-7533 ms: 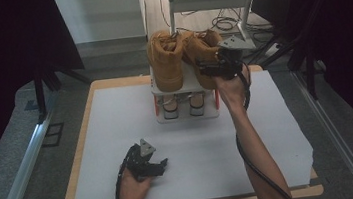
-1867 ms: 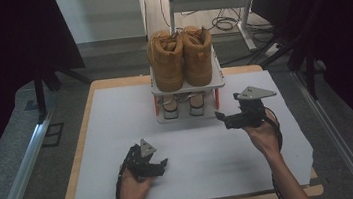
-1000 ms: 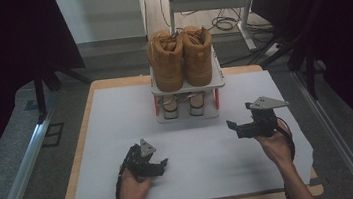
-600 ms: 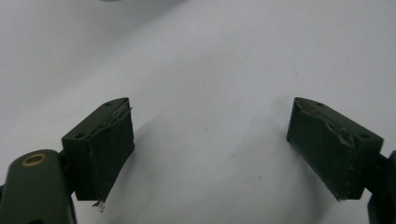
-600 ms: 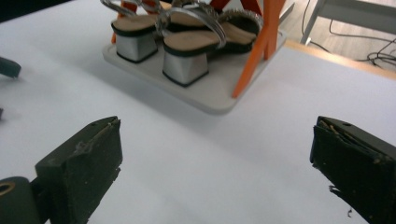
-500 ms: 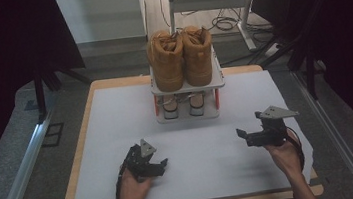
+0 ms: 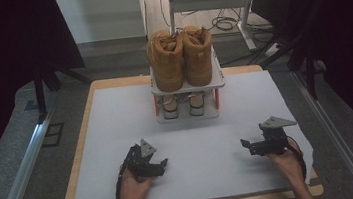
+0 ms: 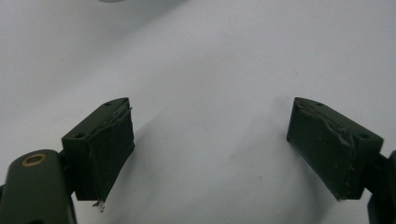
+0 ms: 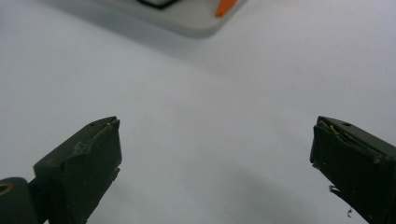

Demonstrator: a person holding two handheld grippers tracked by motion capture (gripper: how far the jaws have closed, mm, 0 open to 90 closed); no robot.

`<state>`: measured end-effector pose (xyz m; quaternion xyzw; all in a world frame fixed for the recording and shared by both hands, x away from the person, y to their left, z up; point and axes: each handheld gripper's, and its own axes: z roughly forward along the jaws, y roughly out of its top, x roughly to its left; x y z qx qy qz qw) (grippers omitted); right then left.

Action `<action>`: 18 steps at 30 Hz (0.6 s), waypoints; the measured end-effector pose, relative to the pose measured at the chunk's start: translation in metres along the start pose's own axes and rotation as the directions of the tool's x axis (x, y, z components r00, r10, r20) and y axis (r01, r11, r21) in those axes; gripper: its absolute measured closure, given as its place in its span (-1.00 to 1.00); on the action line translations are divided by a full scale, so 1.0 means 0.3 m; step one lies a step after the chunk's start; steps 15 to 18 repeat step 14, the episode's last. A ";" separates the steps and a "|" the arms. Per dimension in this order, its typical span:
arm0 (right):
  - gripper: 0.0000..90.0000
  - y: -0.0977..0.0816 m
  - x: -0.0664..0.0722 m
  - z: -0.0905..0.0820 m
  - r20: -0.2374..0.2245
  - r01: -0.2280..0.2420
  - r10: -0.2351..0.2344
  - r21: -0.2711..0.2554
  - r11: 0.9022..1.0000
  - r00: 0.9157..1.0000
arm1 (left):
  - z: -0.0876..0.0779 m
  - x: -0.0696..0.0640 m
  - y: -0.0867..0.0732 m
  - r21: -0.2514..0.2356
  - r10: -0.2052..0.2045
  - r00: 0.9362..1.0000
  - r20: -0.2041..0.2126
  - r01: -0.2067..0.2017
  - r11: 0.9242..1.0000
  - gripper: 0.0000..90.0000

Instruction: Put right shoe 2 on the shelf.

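Two tan boots (image 7: 181, 57) stand side by side on the top shelf of a small white two-tier rack (image 7: 217, 80) at the far middle of the table. A pair of pale shoes (image 7: 181, 104) sits on its lower shelf. My left gripper (image 7: 161, 164) rests at the near left of the white mat, open and holding nothing; in the left gripper view (image 8: 210, 149) only bare mat lies between its jaws. My right gripper (image 7: 245, 145) is low over the near right of the mat, open and holding nothing (image 9: 215, 163).
A white mat (image 7: 116, 116) covers most of the wooden table (image 7: 78, 158). The rack's base corner (image 9: 187, 18) with an orange post shows at the top of the right gripper view. Metal rails run along both table sides. Cables lie on the floor beyond.
My right gripper has let go of the right boot on the rack and drawn back toward the near right of the mat, sinking lower. The left gripper has stayed put.
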<state>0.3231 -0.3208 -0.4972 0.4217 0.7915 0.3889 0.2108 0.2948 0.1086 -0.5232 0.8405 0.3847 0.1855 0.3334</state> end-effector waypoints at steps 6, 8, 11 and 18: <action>-0.94 -0.059 -0.004 0.044 -0.004 -0.016 0.017 0.066 0.998 1.000 | 0.000 0.000 0.000 0.000 0.001 1.000 0.000 -0.001 1.000 -0.67; -0.93 -0.058 -0.004 0.051 -0.005 -0.010 0.011 0.091 0.996 1.000 | 0.000 -0.001 0.000 -0.001 0.002 1.000 -0.001 -0.002 1.000 -0.67; -0.91 -0.055 0.002 0.064 0.002 -0.007 0.006 0.128 0.992 1.000 | 0.000 -0.001 0.000 -0.001 0.002 1.000 -0.001 -0.002 1.000 -0.67; -0.92 -0.056 0.001 0.063 0.001 -0.008 0.008 0.127 0.992 1.000 | 0.000 0.000 0.000 0.000 0.000 1.000 0.001 0.000 1.000 -0.67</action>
